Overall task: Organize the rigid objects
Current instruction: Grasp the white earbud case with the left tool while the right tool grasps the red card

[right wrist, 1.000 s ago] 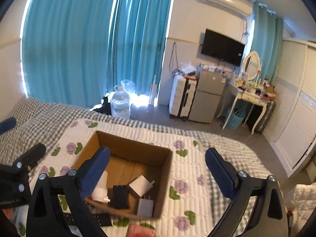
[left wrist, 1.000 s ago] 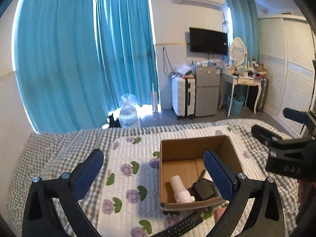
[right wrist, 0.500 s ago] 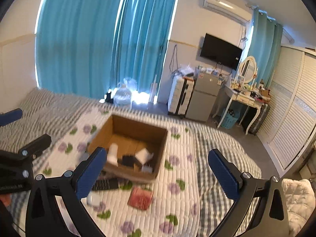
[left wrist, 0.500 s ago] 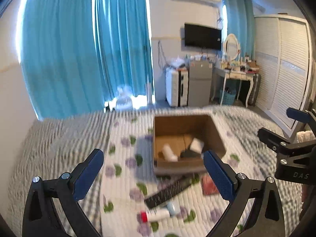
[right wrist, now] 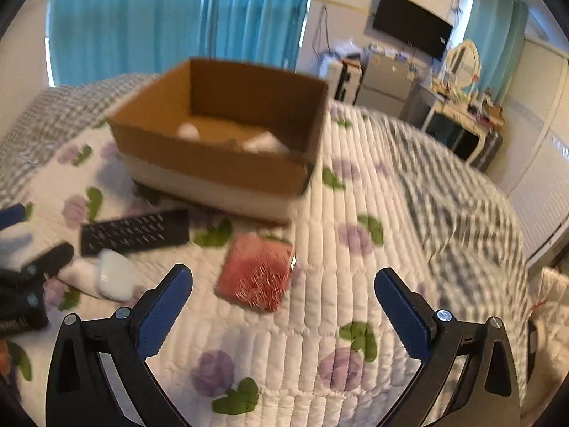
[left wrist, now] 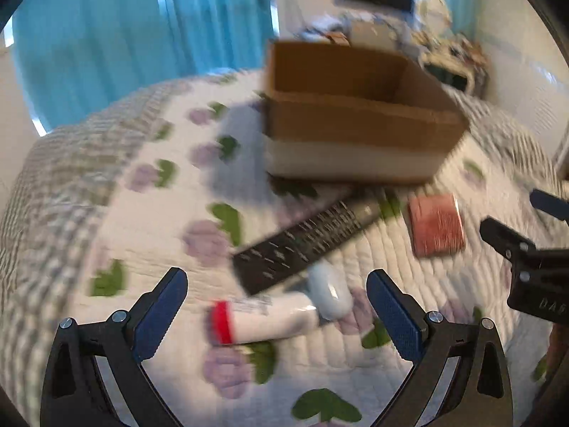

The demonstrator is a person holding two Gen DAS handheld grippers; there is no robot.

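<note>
A cardboard box stands on the quilted bed; it shows in the right wrist view too, with white items inside. In front of it lie a black remote, a white tube with a red cap, a white earbud case and a red flat pack. My left gripper is open, low over the tube and case. My right gripper is open, just short of the red pack. The remote and case lie to its left.
The floral quilt covers the bed over a grey checked sheet. Blue curtains, a wall TV, a small fridge and a dressing table stand beyond the bed. The left gripper shows at the right view's left edge.
Both grippers have dropped from high above the bed to just over the quilt, close to the loose items before the box. Both stay open and empty. The views are blurred by motion.
</note>
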